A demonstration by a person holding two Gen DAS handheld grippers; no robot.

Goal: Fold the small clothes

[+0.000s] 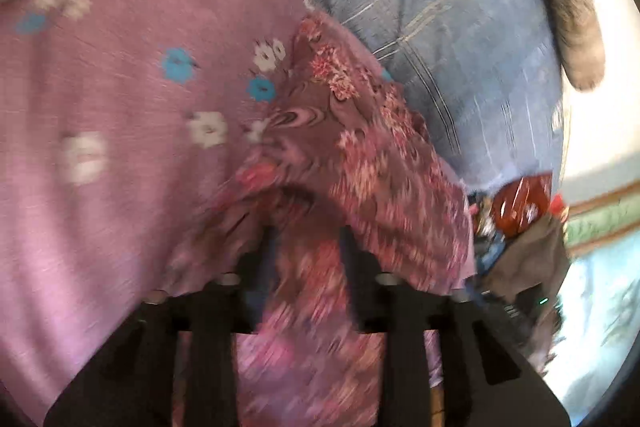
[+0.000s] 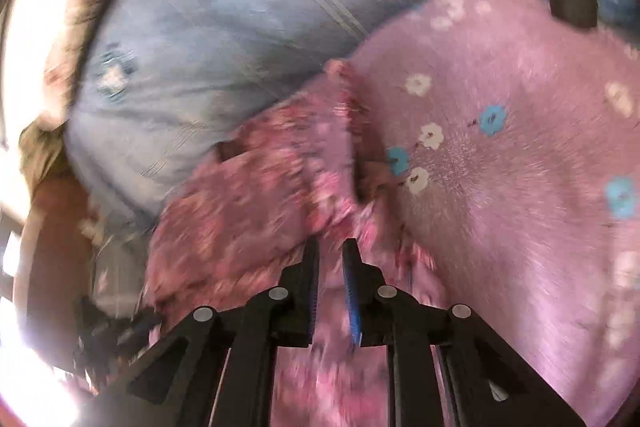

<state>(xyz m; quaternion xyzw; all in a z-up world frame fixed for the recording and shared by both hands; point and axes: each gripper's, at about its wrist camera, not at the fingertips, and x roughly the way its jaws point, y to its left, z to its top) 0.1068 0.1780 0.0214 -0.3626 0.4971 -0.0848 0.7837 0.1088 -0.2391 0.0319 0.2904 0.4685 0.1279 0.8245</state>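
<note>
Mid-fold: left tongs (image 1: 306,233) and right tongs (image 2: 331,247) each pinch the floral cloth (image 1: 360,147), bunched and lifted over the pink sheet (image 1: 100,87) on the bed; flattening and remaining folds not done.

Grippers: 2, left gripper (image 1: 308,239) and right gripper (image 2: 331,251). Floral garment (image 1: 360,163): 1. Pink cloth (image 1: 120,99): 1. Blue sheet (image 1: 440,7): 1.
</note>
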